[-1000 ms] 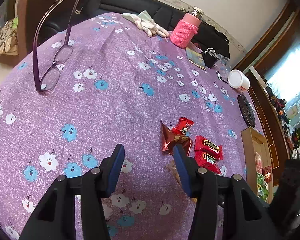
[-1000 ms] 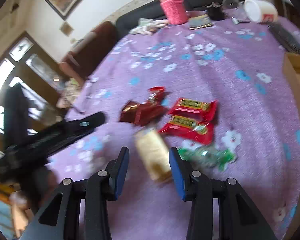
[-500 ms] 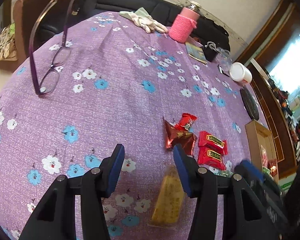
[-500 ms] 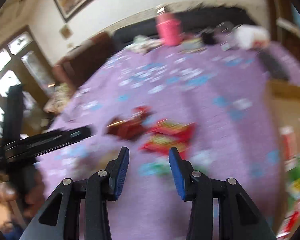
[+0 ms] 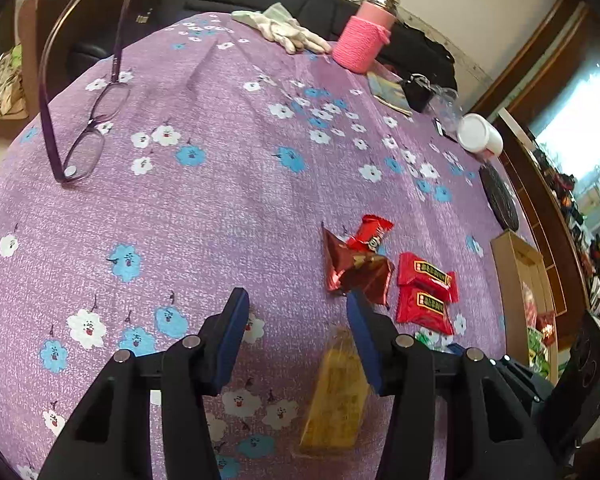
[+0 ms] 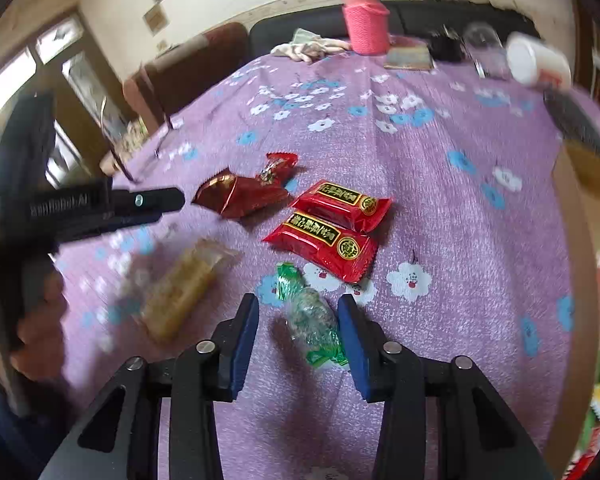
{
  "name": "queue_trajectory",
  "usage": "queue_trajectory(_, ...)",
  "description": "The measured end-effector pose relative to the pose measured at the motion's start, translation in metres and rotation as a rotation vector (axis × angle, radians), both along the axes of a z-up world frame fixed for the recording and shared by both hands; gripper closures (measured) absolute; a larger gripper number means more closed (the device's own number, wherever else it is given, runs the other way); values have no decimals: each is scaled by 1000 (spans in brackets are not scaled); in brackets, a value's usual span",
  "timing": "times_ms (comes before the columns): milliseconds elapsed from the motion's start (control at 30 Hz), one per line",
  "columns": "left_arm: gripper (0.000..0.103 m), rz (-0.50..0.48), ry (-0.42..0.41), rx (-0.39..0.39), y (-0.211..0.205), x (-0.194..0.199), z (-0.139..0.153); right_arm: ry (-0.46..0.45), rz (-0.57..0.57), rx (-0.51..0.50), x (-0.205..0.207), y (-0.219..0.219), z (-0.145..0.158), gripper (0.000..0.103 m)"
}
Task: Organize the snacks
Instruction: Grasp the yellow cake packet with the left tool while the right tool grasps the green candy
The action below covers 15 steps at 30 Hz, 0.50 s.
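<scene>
Loose snacks lie on the purple flowered tablecloth [image 5: 220,208]. My right gripper [image 6: 298,320] is open, its jaws on either side of a green wrapped snack [image 6: 312,320]. Beyond it lie two red packets [image 6: 324,236], a dark red foil pack [image 6: 236,194], a small red candy [image 6: 278,164] and a yellow bar [image 6: 180,292]. My left gripper [image 5: 296,308] is open and empty above the cloth, with the yellow bar [image 5: 336,396] under its right finger. The red packets [image 5: 424,292] and foil pack [image 5: 356,272] lie just ahead to the right.
A cardboard box [image 5: 520,280] with snacks in it stands at the table's right edge. Glasses [image 5: 84,120] lie at the left. At the far end stand a pink bottle [image 5: 364,36], white gloves [image 5: 288,32], a white jar [image 5: 480,136] and a black coaster [image 5: 500,196].
My right gripper has swung from the yellow bar towards the box and back, and now straddles the green snack. My left gripper has drawn back slightly; the yellow bar now shows beneath it.
</scene>
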<state>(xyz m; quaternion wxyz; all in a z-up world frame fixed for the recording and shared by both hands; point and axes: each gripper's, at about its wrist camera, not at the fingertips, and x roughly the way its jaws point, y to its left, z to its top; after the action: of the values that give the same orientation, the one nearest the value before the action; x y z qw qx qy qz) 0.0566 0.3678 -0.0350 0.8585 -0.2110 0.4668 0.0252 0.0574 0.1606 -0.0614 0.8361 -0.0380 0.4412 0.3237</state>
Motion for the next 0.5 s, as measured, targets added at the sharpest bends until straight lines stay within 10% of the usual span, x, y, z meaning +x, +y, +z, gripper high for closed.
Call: queue_trajectory(500,31,-277,10,284,-67,-37,-7,-12,-71,79,7,-21,15,79)
